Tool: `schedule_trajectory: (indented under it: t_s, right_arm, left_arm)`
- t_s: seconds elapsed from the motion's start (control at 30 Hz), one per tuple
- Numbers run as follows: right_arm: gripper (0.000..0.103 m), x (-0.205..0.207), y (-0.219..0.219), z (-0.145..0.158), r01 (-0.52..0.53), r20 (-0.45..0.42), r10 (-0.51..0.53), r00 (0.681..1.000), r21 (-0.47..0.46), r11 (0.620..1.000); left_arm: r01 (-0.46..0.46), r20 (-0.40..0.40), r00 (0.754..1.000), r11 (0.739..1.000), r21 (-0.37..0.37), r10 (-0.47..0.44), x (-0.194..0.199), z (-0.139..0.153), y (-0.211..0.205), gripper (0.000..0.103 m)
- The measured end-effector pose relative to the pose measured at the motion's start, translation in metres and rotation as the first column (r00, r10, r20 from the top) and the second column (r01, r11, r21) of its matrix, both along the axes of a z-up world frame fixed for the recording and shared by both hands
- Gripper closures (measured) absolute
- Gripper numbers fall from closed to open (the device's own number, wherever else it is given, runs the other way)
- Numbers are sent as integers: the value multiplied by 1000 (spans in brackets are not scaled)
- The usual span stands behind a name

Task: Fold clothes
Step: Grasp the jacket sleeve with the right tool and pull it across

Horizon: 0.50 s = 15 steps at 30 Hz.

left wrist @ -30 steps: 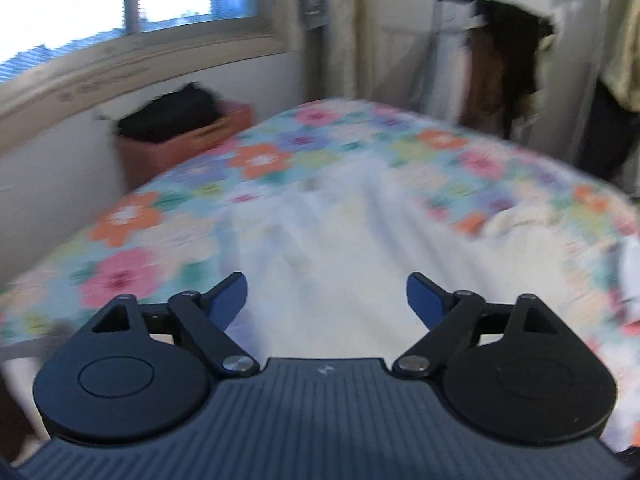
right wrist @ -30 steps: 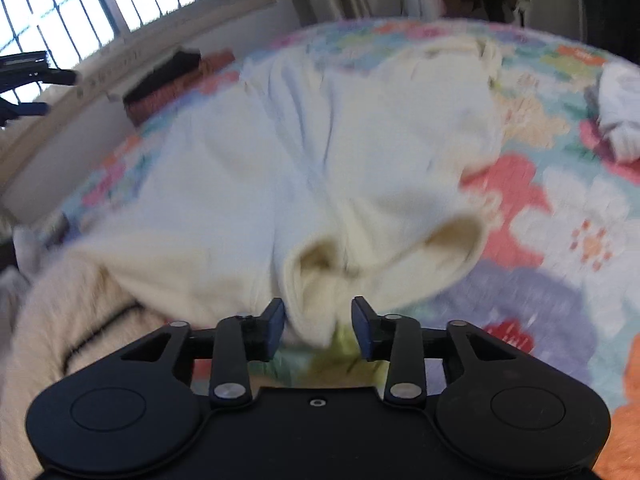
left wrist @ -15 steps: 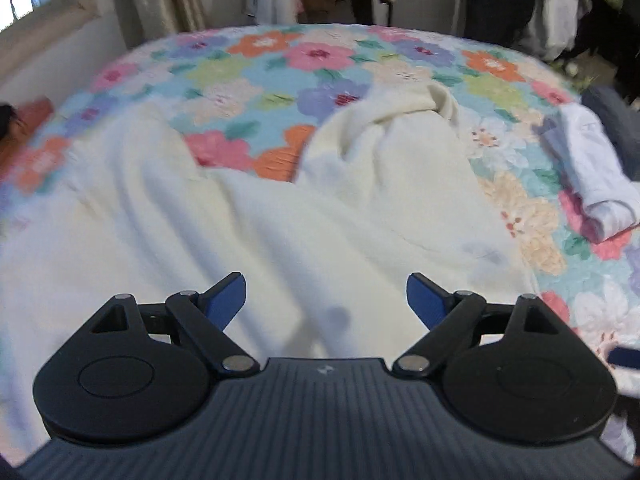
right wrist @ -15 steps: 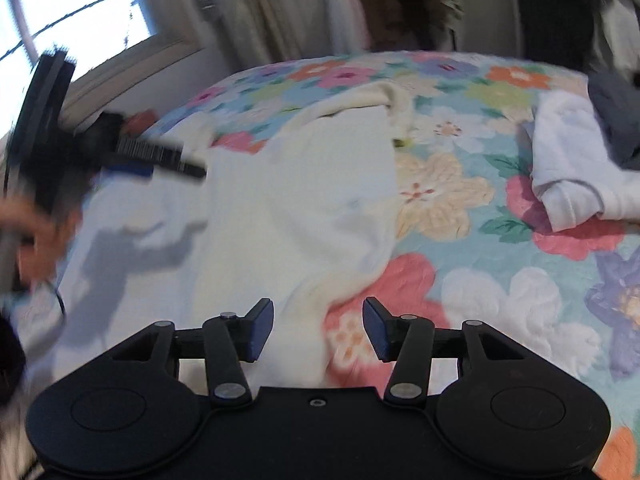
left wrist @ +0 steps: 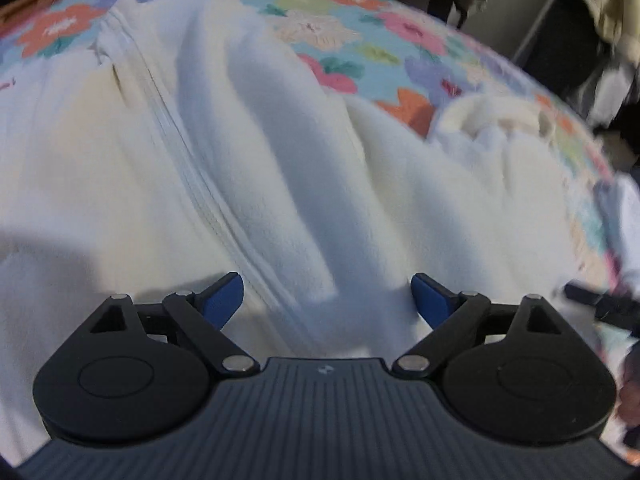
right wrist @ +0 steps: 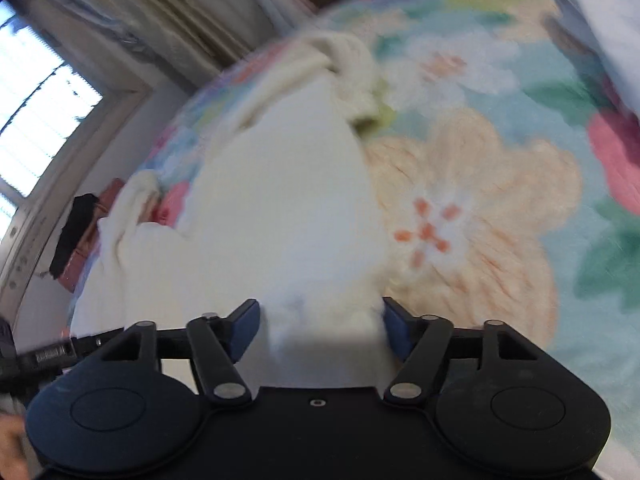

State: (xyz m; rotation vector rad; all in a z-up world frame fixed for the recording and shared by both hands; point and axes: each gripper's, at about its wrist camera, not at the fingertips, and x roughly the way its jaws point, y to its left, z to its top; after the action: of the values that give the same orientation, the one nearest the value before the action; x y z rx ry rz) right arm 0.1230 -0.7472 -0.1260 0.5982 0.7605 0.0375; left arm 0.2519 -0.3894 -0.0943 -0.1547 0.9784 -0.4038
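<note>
Writing: none can be read; a small pale mark sits on the left gripper's ribbed body, too small to make out, and the light print on the dark bar at the left edge of the right wrist view is blurred.
Left gripper point(left wrist: 327, 294): jaws spread wide, nothing between the blue pads point(left wrist: 222, 298); it hangs low over the white fleece, and whether the pads touch the cloth cannot be told.
Right gripper point(right wrist: 320, 330): jaws apart, somewhat narrower than the left; a fold of the fleece lies in the gap, and the pads point(right wrist: 398, 330) stand just beside its edges, not pressed onto it.
White fleece garment point(left wrist: 280, 152): spread over the flowered bedspread point(left wrist: 352, 24), rumpled in long ridges, with a zip seam point(left wrist: 192, 168) running down it toward the left pad; a bunched cuff or collar point(left wrist: 492, 116) lies at its far right.
Same garment, right wrist view point(right wrist: 288, 208): a long panel reaching away from the gripper, its crumpled end point(right wrist: 344, 60) near the bed's far edge.
Bedspread, right wrist view point(right wrist: 480, 208): a large peach flower just right of the cloth.
Hard to make out: both views are motion-blurred; hanging clothes point(left wrist: 600, 20) are cut off at the frame, as is the window point(right wrist: 36, 120); a hand point(right wrist: 10, 452) shows only partly at the lower left.
</note>
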Motion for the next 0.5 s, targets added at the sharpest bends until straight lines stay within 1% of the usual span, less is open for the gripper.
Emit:
schedule_trajectory:
  t_s: [0.07, 0.1, 0.13, 0.17, 0.2, 0.23, 0.27, 0.3, 0.33, 0.4, 0.43, 0.47, 0.5]
  right_arm:
    - [41, 9, 11, 2, -32, 34, 34, 999, -74, 997]
    - [68, 15, 16, 4, -57, 53, 62, 997, -93, 994]
    - [89, 22, 17, 5, -82, 62, 89, 994, -105, 991]
    - [89, 26, 21, 8, -88, 70, 99, 993, -142, 986]
    - [90, 27, 28, 16, -78, 82, 99, 992, -223, 972]
    - [91, 24, 35, 29, -48, 96, 81, 992, -311, 949]
    - [91, 19, 42, 43, -11, 111, 60, 992, -395, 919]
    - [92, 8, 45, 60, 44, 152, 29, 988, -456, 889]
    - [93, -8, 47, 77, 118, 214, -8, 977, -506, 854]
    - [93, -28, 43, 92, 222, 263, -86, 961, -551, 805]
    - [93, -29, 39, 87, 237, 253, -113, 961, -538, 809]
    - [93, -28, 34, 79, 241, 233, -136, 963, -514, 824]
    - [93, -26, 29, 72, 245, 211, -159, 964, -489, 837]
  left_arm:
    - [5, 10, 1000, 998, -56, -4, 4, 3, -1, 12]
    - [9, 12, 1000, 998, -68, -8, 6, 2, -3, 12]
    - [9, 15, 1000, 998, -60, -8, 7, 0, -7, 12]
    - [15, 28, 1000, 999, -36, -14, 6, 0, -12, 12]
    - [21, 42, 999, 1000, -11, -20, 5, -1, -17, 12]
    - [26, 56, 998, 1000, 14, -27, 4, -1, -22, 12]
    - [39, 69, 997, 999, 12, -39, 2, 1, -24, 12]
    - [52, 83, 995, 999, 7, -52, 0, 5, -25, 12]
    - [71, 96, 993, 997, -15, -69, -2, 9, -27, 12]
    - [103, 112, 989, 993, -55, -97, -5, 15, -29, 12]
    - [116, 115, 987, 991, -67, -108, -7, 18, -29, 12]
    - [126, 109, 987, 990, -65, -118, -7, 17, -32, 12]
    - [132, 99, 987, 990, -45, -127, -7, 14, -36, 12]
